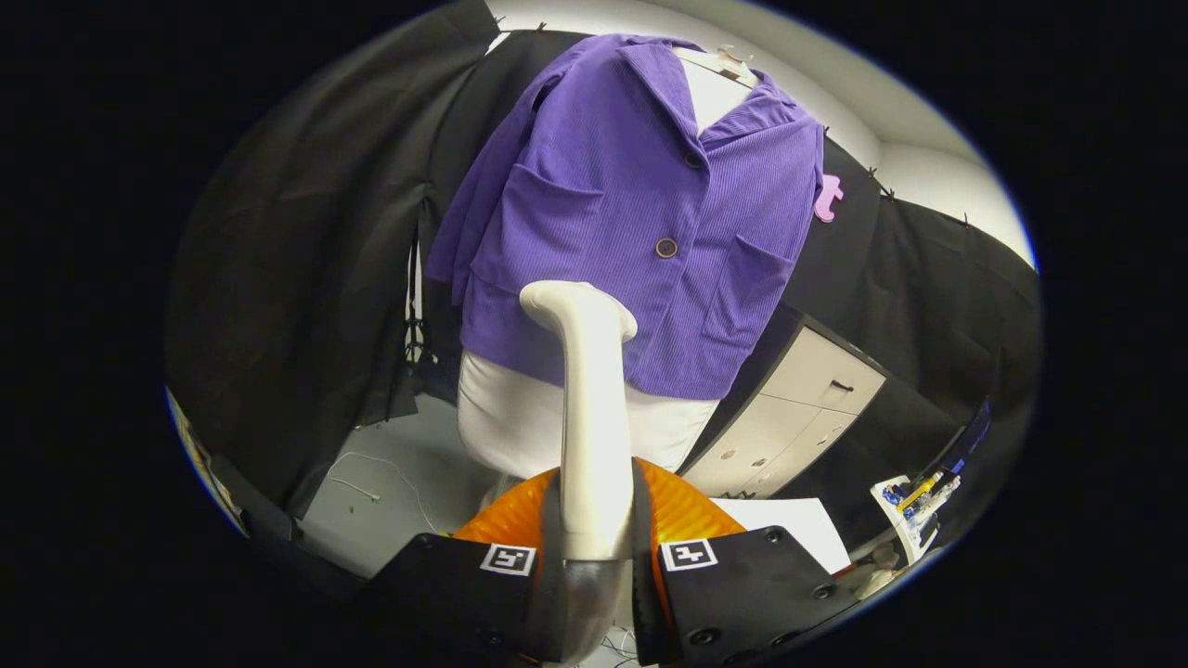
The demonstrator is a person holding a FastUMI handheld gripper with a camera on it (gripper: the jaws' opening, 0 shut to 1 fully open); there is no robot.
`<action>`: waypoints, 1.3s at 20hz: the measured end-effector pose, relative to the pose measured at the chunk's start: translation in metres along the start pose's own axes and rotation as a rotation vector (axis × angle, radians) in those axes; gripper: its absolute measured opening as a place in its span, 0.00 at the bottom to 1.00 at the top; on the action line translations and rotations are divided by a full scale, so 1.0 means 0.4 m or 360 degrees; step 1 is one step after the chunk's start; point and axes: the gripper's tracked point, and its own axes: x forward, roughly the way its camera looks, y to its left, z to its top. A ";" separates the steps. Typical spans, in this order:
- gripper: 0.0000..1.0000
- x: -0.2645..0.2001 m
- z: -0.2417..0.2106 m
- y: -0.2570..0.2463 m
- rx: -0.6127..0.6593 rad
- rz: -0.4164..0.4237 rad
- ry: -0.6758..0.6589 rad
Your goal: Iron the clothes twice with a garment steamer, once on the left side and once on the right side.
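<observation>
White steamer [590,408] clamped between the closed jaws, head just short of purple jacket [622,232] ahead

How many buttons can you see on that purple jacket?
2 on the purple jacket: one button just below the collar, another button lower, mid-front beyond the steamer gripped by the fingers. More may be hidden.

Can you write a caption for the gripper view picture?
Gripper shut on steamer, aimed at purple jacket.
</observation>
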 end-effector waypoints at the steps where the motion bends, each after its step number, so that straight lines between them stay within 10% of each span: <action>1: 0.36 -0.004 -0.003 -0.001 0.0002 0.0004 0.0009; 26: 0.35 -0.139 0.418 -0.584 0.0444 -0.0291 -0.0424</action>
